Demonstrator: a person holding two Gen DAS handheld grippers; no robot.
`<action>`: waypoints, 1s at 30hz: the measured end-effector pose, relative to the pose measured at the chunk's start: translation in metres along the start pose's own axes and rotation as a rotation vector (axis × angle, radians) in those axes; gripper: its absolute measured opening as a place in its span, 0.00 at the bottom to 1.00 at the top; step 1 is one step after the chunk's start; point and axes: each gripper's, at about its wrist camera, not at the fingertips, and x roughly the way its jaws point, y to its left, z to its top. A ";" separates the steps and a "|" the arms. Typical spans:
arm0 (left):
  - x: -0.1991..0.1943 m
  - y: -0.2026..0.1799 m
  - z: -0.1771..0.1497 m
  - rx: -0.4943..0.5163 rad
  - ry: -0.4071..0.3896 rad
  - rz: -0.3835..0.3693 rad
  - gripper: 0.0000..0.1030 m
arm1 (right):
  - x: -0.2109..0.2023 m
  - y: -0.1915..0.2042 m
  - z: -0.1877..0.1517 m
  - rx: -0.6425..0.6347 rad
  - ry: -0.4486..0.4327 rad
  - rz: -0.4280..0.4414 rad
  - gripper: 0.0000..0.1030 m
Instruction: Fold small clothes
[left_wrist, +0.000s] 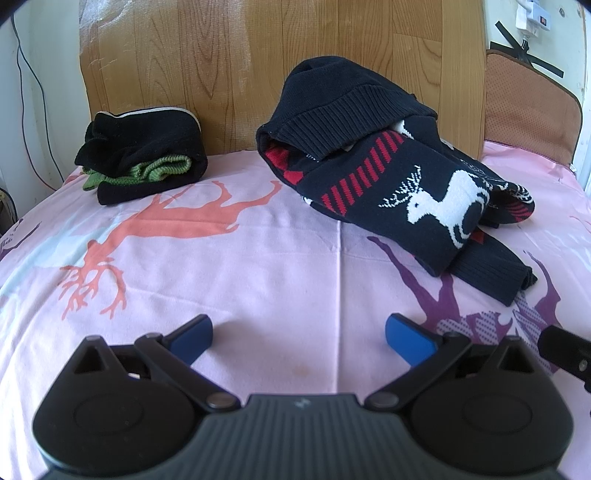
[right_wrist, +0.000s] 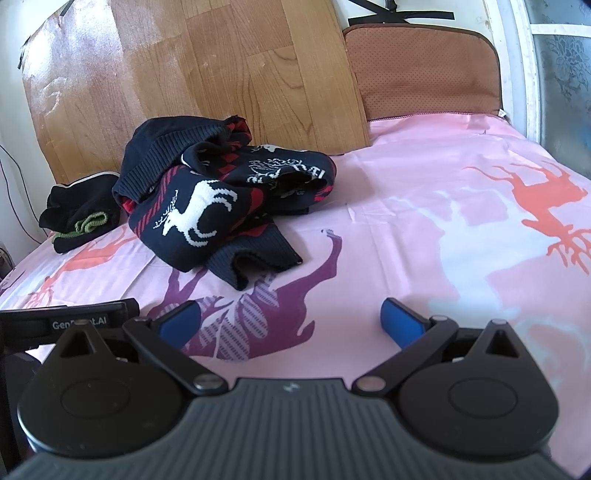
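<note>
A crumpled navy knit sweater (left_wrist: 399, 177) with white reindeer and red stripes lies in a heap on the pink bed sheet (left_wrist: 258, 258), far right of centre; it also shows in the right wrist view (right_wrist: 207, 206). My left gripper (left_wrist: 299, 338) is open and empty, low over the sheet, well short of the sweater. My right gripper (right_wrist: 291, 321) is open and empty, over a purple deer print, in front and to the right of the sweater. A folded pile of black and green clothes (left_wrist: 144, 162) sits at the far left by the headboard, also in the right wrist view (right_wrist: 81, 218).
A wooden headboard (left_wrist: 258, 66) stands behind the clothes. A brown cushion (right_wrist: 421, 70) leans at the back right. The other gripper's edge (left_wrist: 565, 350) shows at the right of the left wrist view. A window frame (right_wrist: 524, 74) borders the bed's right side.
</note>
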 end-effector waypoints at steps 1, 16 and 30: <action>0.000 0.000 0.000 0.000 0.000 0.000 1.00 | 0.000 0.000 0.000 -0.001 0.000 0.001 1.00; 0.000 -0.001 0.000 -0.008 -0.003 -0.003 1.00 | 0.000 0.000 0.001 -0.003 0.001 0.013 1.00; -0.010 0.028 0.075 0.192 -0.326 -0.003 1.00 | -0.001 -0.035 0.062 -0.049 -0.106 0.108 0.42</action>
